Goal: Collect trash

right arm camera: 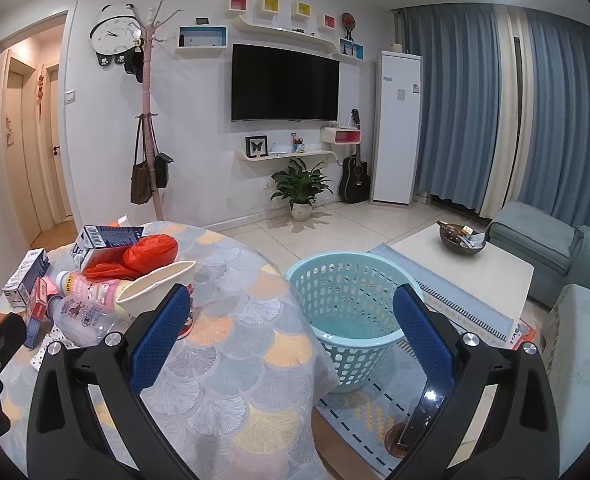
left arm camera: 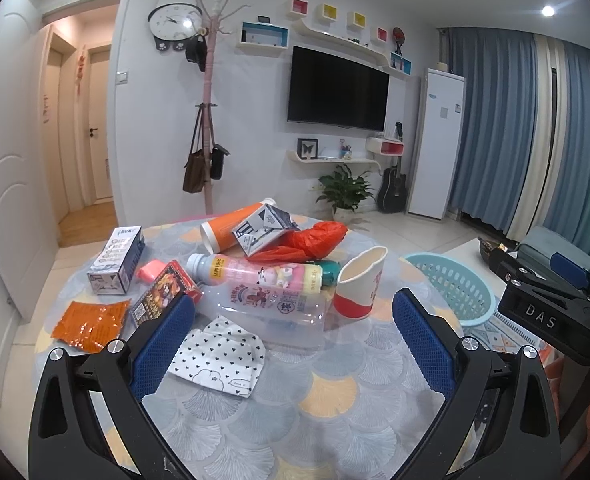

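Trash lies on a round table with a patterned cloth: a clear plastic bottle, a pink bottle, a red-and-white paper cup, a heart-print paper bag, an orange packet, cartons and an orange plastic bag. My left gripper is open above the table, near the clear bottle, holding nothing. My right gripper is open and empty over the table's right edge, facing an empty light-blue basket on the floor. The paper cup is by its left finger.
A low white coffee table with a dark bowl stands behind the basket, on a rug. A blue sofa is at the right. A coat rack, a potted plant and a TV stand by the far wall.
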`<state>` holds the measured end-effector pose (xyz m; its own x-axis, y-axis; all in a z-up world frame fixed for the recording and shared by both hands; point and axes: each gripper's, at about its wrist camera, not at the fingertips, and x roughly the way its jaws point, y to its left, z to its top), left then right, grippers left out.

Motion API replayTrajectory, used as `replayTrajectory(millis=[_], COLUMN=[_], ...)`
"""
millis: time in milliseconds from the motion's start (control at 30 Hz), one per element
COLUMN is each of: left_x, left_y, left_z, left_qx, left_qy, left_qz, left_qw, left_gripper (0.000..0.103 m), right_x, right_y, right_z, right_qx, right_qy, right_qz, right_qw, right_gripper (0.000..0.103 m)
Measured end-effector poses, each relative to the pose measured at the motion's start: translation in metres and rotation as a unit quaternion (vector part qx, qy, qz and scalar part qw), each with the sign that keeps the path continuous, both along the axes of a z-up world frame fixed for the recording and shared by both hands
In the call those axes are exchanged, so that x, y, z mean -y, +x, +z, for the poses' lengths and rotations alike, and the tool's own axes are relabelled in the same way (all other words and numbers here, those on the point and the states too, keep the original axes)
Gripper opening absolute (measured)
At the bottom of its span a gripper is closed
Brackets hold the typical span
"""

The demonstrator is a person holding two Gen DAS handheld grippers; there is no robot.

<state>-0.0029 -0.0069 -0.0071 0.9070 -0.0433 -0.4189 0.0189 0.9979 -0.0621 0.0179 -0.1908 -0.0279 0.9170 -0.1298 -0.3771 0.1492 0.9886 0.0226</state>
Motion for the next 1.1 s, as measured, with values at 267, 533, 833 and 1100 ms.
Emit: replayTrajectory(millis=[267,533,833,1100], left_x=[-0.001,-0.006,-0.009,-0.024], left_y=[-0.002,-0.001,-0.001,0.002], left_z=[0.003,0.005,0.005,0.001], left_qx=[0.002,0.006,0.005,-0.002], left_qy=[-0.002,-0.007,-0.009,-0.006], left_qz=[0.001,0.006,0.009,0.021], left_qw=[1.0000,0.9999,0.9999,0.9998], left_gripper=[0.096,0.096,0.096,0.096], right_x=[-0.004,-0.002,-0.003,-0.003], right_y=[-0.002,-0.001,0.000,0.003], right_z=[0.001,0.000,0.001,0.002], right_qx=[0.004,0.003,0.004,0.009], right_qy=[-0.007,0.004,-0.001,-0.010], right_qz=[0.002,0.010,0.011,-0.019], right_qw=[1.000,1.000,1.000,1.000], right_gripper=[0.096,0.096,0.096,0.096])
